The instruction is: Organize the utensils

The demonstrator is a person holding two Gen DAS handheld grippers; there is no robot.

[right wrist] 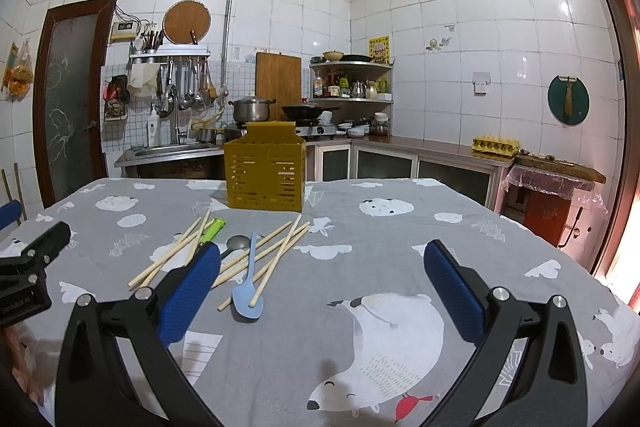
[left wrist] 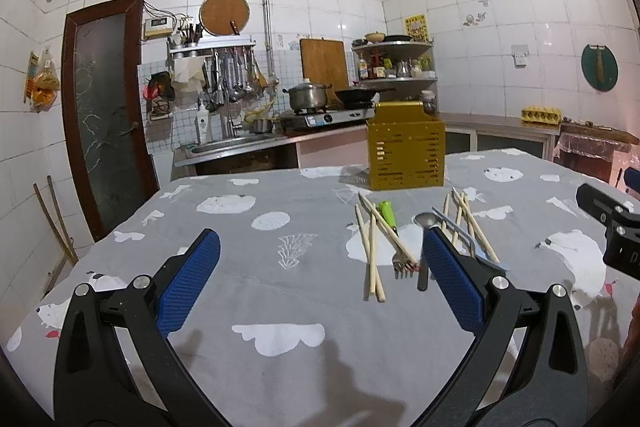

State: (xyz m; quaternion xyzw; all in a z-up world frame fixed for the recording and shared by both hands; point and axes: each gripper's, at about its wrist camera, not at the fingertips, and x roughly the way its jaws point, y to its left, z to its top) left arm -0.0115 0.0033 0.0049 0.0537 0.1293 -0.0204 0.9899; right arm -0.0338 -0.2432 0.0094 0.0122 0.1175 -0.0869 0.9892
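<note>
Both claws gape empty; yellow caddy [right wrist: 265, 171] shows chopstick bits through its slots.

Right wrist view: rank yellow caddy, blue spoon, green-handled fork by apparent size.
1. yellow caddy, clearly largest though farthest back.
2. blue spoon, fully visible, long and slim.
3. green-handled fork, smallest as seen, but chopsticks and a finger of the right tongs cover part of it, so spoon versus fork is unsure.
</note>
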